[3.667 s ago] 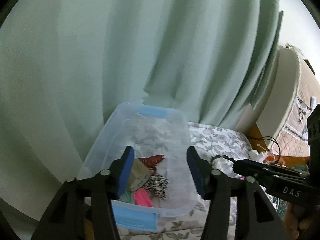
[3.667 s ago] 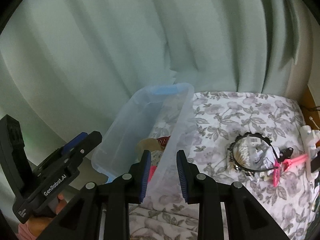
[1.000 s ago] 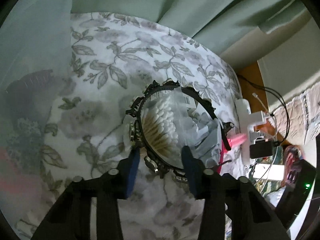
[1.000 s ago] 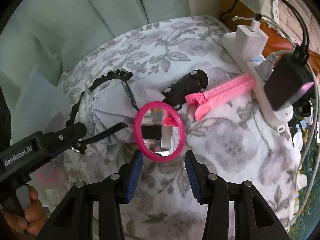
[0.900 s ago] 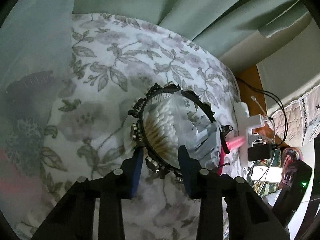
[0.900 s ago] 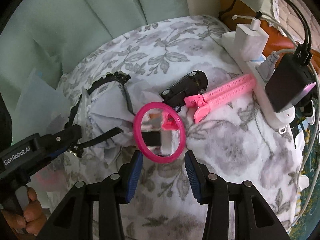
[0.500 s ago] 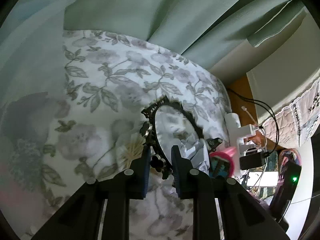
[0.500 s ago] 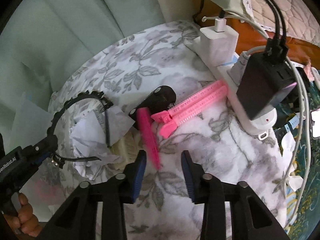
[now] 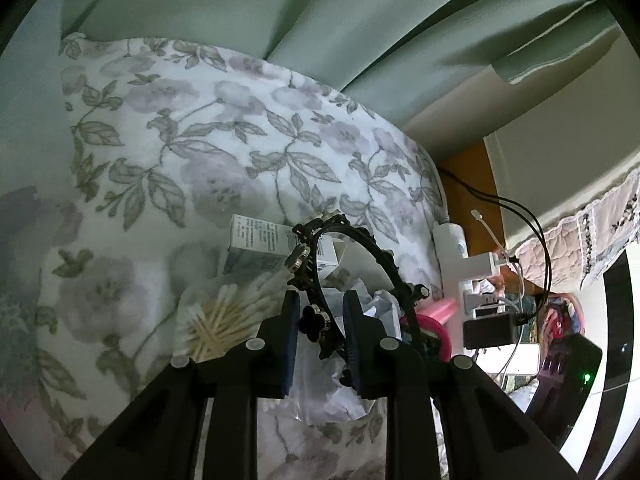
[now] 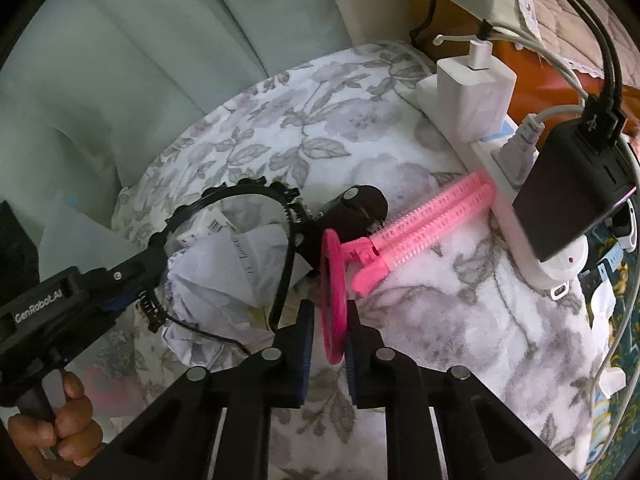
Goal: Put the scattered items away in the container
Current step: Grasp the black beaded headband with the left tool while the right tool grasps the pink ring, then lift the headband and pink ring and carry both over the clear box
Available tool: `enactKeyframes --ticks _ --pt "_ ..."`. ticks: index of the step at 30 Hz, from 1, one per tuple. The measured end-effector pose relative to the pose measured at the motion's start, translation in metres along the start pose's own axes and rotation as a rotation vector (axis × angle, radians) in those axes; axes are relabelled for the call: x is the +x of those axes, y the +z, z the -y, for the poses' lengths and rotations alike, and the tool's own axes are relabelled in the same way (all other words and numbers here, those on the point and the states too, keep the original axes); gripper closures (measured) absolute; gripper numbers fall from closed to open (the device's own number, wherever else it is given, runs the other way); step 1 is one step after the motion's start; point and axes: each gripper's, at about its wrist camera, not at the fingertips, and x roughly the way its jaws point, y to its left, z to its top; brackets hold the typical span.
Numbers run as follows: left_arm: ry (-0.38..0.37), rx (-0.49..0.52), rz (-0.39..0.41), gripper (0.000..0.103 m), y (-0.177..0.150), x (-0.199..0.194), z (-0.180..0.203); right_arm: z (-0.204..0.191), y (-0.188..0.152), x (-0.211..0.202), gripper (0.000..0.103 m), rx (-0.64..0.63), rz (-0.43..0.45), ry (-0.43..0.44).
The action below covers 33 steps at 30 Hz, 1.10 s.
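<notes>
My left gripper (image 9: 320,312) is shut on a black studded headband (image 9: 360,240), which stands up off the flowered cloth (image 9: 160,152). Under the headband lie a bag of cotton swabs (image 9: 228,312), a small white box (image 9: 256,244) and crumpled paper (image 9: 380,304). My right gripper (image 10: 329,316) is closing its jaws on a round pink mirror (image 10: 332,280), which stands on edge between the pads. A black toy car (image 10: 356,208) and a pink hair clip (image 10: 432,216) lie just beyond the mirror. The right wrist view shows the left gripper (image 10: 132,288) holding the headband (image 10: 236,194).
A white power strip (image 10: 500,168) with a black charger (image 10: 572,184) and cables runs along the cloth's right edge. Green curtains (image 9: 360,20) hang behind. The translucent bin's wall (image 10: 68,236) shows at the left. A hand (image 10: 60,432) grips the left tool's handle.
The left jaws closed on the headband and raised it off the swab bag. The right jaws narrowed around the pink mirror, which tipped from flat to on edge.
</notes>
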Motion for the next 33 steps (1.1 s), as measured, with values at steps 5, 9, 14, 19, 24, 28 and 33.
enactKeyframes --ticks 5,9,14,19,24,28,33 --pt "-0.012 -0.015 -0.014 0.078 0.006 0.007 0.003 0.001 -0.001 0.002 0.088 0.003 -0.001 0.005" --pt "0.004 0.005 0.009 0.081 0.004 0.001 0.009 0.002 -0.002 0.001 0.088 0.002 0.001 0.015" --pt "-0.002 0.013 0.044 0.087 0.002 -0.016 0.015 0.002 -0.001 -0.009 0.096 -0.002 0.028 0.033" --pt "0.006 0.041 0.084 0.087 -0.004 -0.037 0.023 0.005 -0.003 -0.021 0.097 0.015 0.05 0.029" --pt "0.02 0.081 0.121 0.087 -0.013 -0.061 0.033 0.008 -0.009 -0.039 0.097 0.033 0.074 0.046" --pt "0.021 0.106 0.155 0.087 -0.021 -0.084 0.041 0.007 -0.017 -0.059 0.097 0.037 0.103 0.056" --pt "0.019 0.136 0.206 0.087 -0.029 -0.115 0.053 0.003 -0.025 -0.083 0.097 0.035 0.143 0.071"
